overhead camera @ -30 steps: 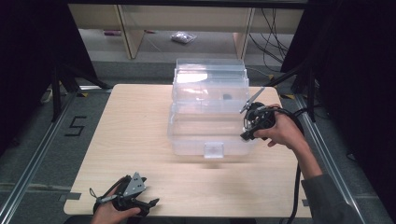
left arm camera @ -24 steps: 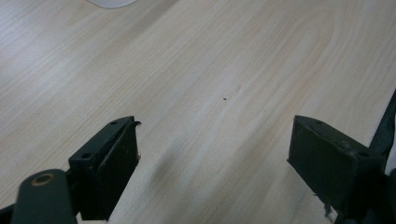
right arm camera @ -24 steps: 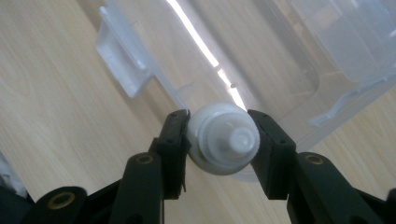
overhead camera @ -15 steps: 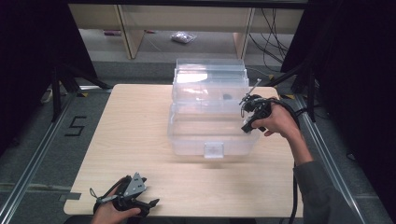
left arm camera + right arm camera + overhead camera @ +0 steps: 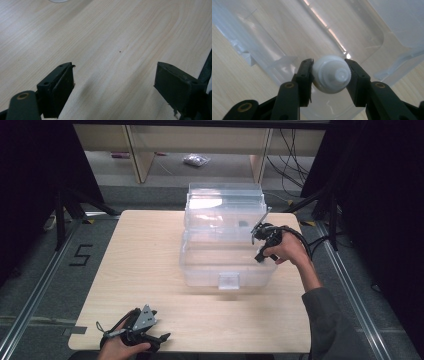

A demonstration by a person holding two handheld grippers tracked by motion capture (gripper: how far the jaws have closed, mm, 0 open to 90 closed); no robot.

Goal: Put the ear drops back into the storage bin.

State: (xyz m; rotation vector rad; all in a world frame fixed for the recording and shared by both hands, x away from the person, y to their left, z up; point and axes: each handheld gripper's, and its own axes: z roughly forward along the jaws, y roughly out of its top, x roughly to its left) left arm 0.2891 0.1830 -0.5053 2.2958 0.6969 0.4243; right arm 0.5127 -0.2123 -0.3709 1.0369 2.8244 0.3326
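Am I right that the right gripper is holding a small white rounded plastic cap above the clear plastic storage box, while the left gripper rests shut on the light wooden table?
Not quite: the left gripper is open, as the left gripper view shows, its jaws wide apart over the bare light wooden table. The rest stands: the right gripper holds the small white rounded plastic cap above the clear plastic storage box.

A clear plastic storage box (image 5: 225, 255) with its lid raised behind it stood on the pale wooden desk (image 5: 145, 265), toward the far right part. The right gripper (image 5: 261, 240) hung over the box's right side, a small white rounded plastic cap (image 5: 332, 74) between its jaws. The left gripper (image 5: 142, 332) rested at the desk's near left edge, well apart from the box.
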